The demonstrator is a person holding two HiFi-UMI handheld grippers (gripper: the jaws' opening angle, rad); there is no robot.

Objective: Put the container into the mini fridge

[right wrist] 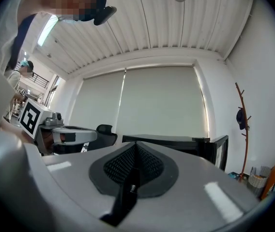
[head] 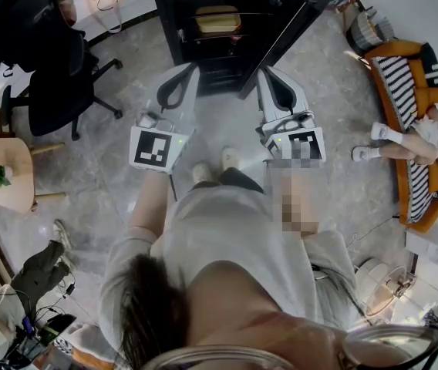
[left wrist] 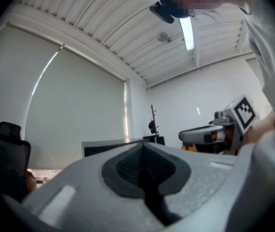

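Note:
The black mini fridge (head: pixel 203 52) stands on the floor ahead of me with its door (head: pixel 292 29) swung open to the right. A pale yellow container (head: pixel 217 19) sits on the upper shelf inside it. My left gripper (head: pixel 190 68) and right gripper (head: pixel 265 72) are held side by side just in front of the fridge opening, pointing at it. Both are shut with nothing between the jaws. In the left gripper view the jaws of the left gripper (left wrist: pixel 145 151) meet, and the right gripper view shows the right gripper (right wrist: pixel 135 149) the same way, with the fridge top (right wrist: pixel 176 140) beyond.
A black office chair (head: pixel 45 56) stands left of the fridge. A small wooden table with a plant (head: pixel 3 172) is at the far left. At the right, a person sits on an orange sofa (head: pixel 416 129), with a basket (head: pixel 365 29) behind it.

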